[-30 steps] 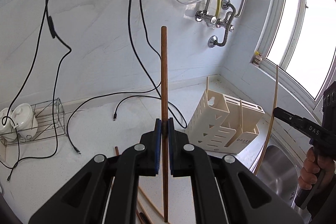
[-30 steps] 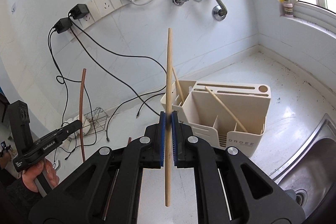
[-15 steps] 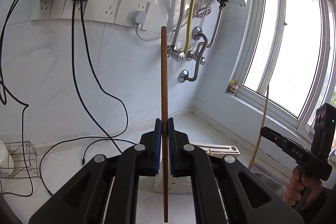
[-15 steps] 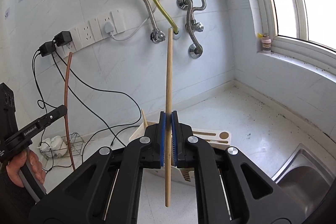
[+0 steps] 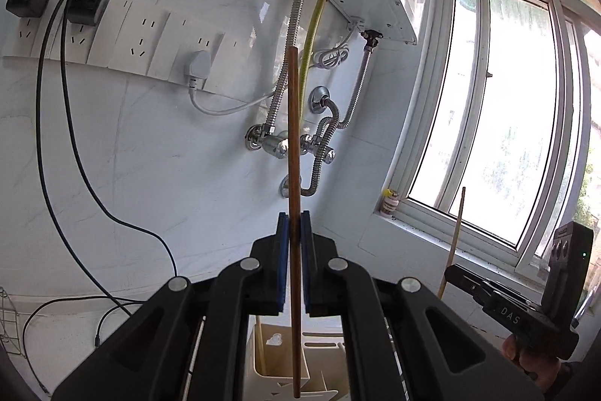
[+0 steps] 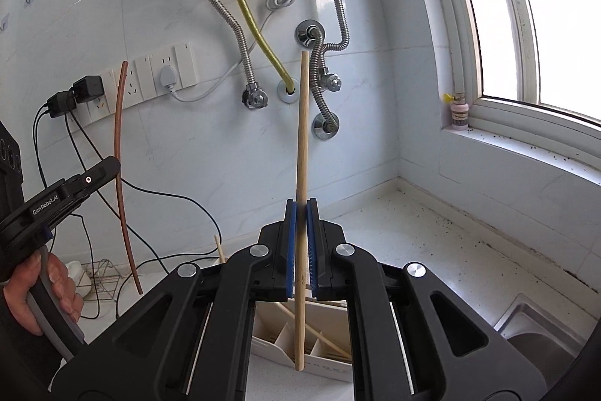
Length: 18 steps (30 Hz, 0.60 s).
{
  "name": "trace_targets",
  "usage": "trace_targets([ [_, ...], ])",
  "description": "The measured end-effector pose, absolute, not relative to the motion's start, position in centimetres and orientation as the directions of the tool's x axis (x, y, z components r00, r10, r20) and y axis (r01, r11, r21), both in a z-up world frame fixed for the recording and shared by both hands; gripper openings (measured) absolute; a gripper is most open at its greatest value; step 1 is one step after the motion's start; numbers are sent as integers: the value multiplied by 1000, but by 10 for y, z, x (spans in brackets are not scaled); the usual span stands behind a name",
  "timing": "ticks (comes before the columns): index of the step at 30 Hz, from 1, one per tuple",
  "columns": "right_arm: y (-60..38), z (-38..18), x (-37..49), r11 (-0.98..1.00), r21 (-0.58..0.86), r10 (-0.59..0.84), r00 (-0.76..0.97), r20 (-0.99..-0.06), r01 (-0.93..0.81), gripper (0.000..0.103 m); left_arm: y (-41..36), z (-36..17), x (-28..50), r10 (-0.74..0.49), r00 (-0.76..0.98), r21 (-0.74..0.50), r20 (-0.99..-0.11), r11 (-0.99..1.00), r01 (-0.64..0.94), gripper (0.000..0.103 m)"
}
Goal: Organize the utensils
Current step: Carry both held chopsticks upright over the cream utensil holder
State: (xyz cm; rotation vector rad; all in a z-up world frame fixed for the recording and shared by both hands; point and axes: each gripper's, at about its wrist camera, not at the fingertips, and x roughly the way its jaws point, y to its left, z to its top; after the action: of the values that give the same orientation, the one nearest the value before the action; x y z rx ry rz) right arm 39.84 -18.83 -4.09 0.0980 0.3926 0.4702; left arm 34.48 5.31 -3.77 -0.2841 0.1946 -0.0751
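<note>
Two chopsticks (image 5: 294,175), one upright per gripper (image 5: 294,228).

Matt wooden chopstick (image 5: 294,175), pale bamboo chopstick (image 6: 301,183), glossy marble-look wall (image 6: 195,145), corrugated metal hoses (image 6: 221,14).

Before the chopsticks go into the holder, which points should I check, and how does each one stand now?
1. Left gripper shut on dark chopstick: ok.
2. Right gripper shut on light chopstick: ok.
3. Both chopsticks roughly upright in the jaws: ok.
4. Utensil holder in view below both grippers: ok.
5. Free compartment for each chopstick: cannot tell, the grippers hide most of the holder.
6. Lower tips lined up over an opening: cannot tell.
</note>
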Motion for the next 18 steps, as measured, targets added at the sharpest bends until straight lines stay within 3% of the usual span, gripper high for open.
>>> trace_targets([
  [18, -191, -60, 418, 920, 112, 390, 863, -321, -375, 5, 49, -91, 383, -122, 983, -279, -136, 957, 81, 6],
])
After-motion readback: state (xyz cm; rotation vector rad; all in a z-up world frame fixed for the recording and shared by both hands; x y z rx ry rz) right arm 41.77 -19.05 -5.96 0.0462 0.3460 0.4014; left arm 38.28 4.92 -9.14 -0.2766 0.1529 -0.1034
